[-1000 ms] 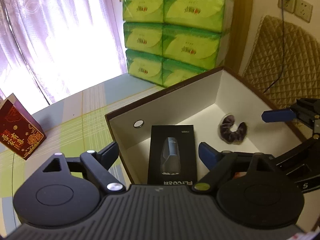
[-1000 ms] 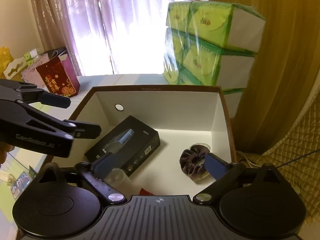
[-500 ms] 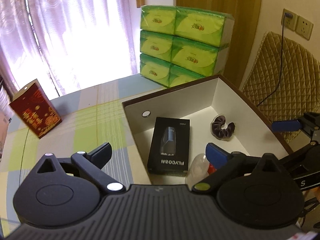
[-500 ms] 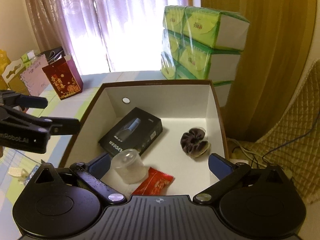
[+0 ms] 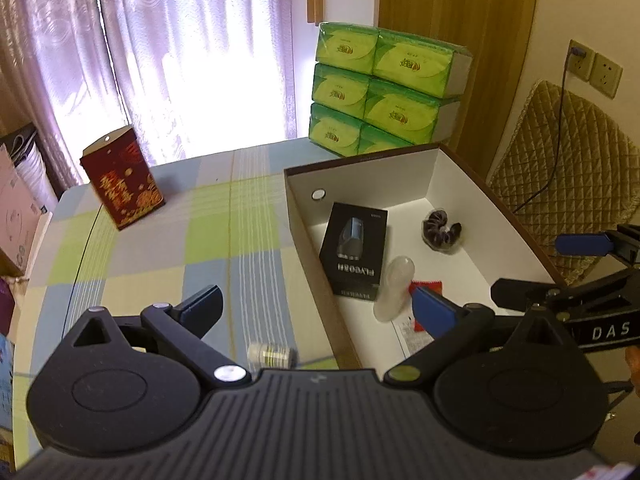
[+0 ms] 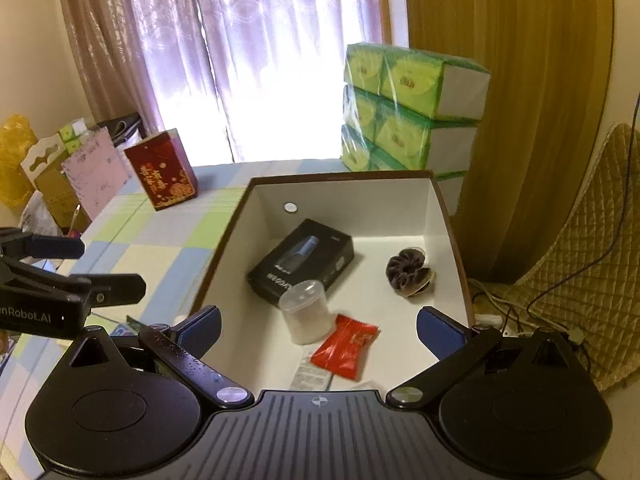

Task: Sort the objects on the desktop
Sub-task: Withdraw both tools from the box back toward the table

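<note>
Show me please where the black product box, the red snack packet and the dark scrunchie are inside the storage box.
black product box (image 6: pixel 301 262), right wrist view, top face.
red snack packet (image 6: pixel 345 346), right wrist view, wrapper middle.
dark scrunchie (image 6: pixel 408 271), right wrist view, fabric ring.

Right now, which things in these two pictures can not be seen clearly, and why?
- Small clear ribbed object on the checked tablecloth, left wrist view: blurred, unidentifiable.
- White printed paper slip in the white cardboard box, right wrist view: text too small, partly under the red snack packet.
- Items at the left edge below the left gripper: cut off.
</note>
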